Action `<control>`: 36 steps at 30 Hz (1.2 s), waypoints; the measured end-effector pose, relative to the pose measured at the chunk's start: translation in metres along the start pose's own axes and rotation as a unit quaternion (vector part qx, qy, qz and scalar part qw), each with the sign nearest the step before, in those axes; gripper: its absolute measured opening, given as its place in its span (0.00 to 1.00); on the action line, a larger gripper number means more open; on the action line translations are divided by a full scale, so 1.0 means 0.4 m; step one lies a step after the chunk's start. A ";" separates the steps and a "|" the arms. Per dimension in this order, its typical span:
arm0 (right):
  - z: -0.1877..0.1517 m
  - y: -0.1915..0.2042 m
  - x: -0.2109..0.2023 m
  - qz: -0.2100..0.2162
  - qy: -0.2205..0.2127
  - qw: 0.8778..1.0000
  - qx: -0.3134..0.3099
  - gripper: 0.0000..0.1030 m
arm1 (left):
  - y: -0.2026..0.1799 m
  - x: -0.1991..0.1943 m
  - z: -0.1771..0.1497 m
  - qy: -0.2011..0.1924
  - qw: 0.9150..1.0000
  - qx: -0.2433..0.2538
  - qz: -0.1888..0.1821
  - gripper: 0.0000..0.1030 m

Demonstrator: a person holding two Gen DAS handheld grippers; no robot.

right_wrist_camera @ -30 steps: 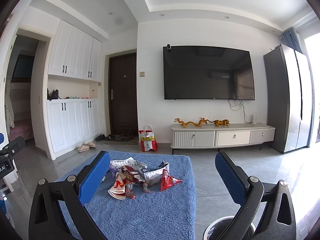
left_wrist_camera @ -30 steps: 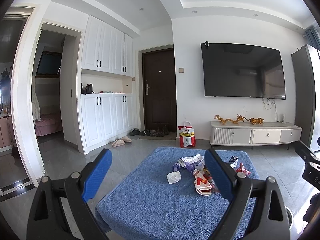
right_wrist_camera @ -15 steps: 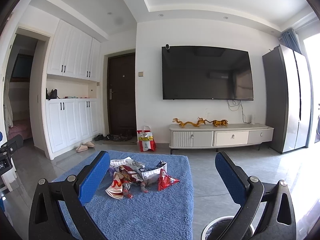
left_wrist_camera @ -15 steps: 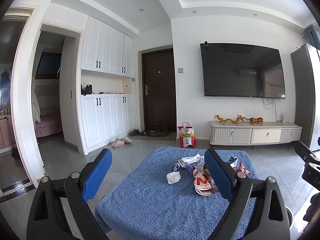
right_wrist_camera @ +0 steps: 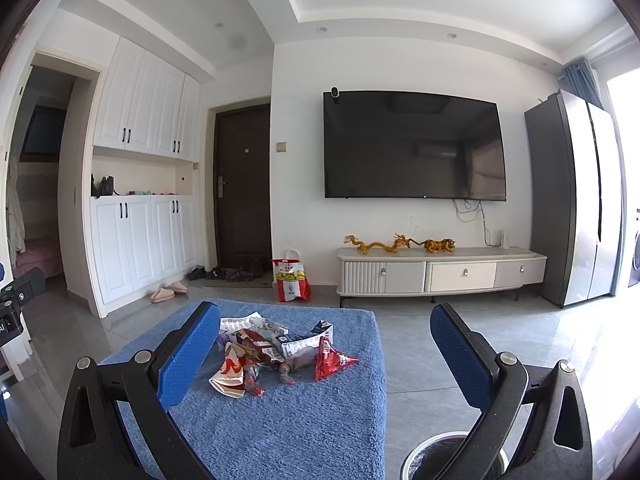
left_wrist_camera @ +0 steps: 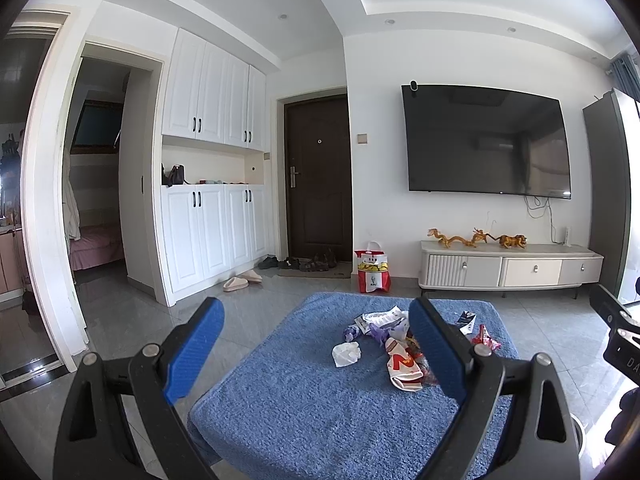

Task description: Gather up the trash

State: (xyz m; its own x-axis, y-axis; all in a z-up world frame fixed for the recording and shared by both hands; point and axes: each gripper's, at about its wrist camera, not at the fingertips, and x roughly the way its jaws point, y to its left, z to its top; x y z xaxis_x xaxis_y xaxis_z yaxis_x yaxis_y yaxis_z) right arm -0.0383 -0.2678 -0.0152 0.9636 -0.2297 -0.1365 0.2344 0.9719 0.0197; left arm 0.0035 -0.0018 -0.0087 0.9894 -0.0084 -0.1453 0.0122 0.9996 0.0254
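A heap of trash lies on a blue fuzzy table top (left_wrist_camera: 304, 412): a crumpled white paper ball (left_wrist_camera: 346, 353), a white and red wrapper (left_wrist_camera: 403, 366), purple wrappers (left_wrist_camera: 378, 330) and a red snack bag (right_wrist_camera: 330, 358). The same heap (right_wrist_camera: 272, 350) shows in the right wrist view. My left gripper (left_wrist_camera: 316, 344) is open and empty, held short of the heap. My right gripper (right_wrist_camera: 326, 350) is open and empty, held short of the heap's right side. A trash bin (right_wrist_camera: 448, 458) with a white rim stands on the floor beside the table, at lower right.
A red and white KFC bag (left_wrist_camera: 373, 272) stands on the floor by the dark door (left_wrist_camera: 320, 176). A low TV cabinet (right_wrist_camera: 440, 274) runs along the far wall. Slippers (left_wrist_camera: 242, 280) lie by the white cupboards. A tall fridge (right_wrist_camera: 576, 200) stands at right.
The right wrist view has shifted a little, so the heap sits slightly further left. The left gripper has barely moved. Both stay open.
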 end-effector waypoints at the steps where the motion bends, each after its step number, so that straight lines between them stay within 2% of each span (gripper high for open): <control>1: 0.000 -0.002 0.000 -0.001 0.000 1.000 0.001 1.00 | 0.000 0.001 0.001 0.000 1.000 0.000 -0.001 0.91; 22: 0.028 -0.031 0.002 -0.012 0.005 1.000 0.011 1.00 | -0.024 0.003 0.023 0.000 1.000 0.010 -0.004 0.91; 36: 0.028 -0.025 0.004 -0.005 0.003 1.000 0.003 1.00 | -0.007 -0.008 0.031 -0.030 0.999 -0.013 0.012 0.91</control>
State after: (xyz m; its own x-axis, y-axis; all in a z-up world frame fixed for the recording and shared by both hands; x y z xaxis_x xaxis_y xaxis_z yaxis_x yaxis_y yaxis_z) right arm -0.0375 -0.2785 -0.0044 0.9604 -0.2396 -0.1426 0.2454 0.9691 0.0247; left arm 0.0020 -0.0049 0.0039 0.9962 0.0138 -0.0861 -0.0138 0.9999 0.0014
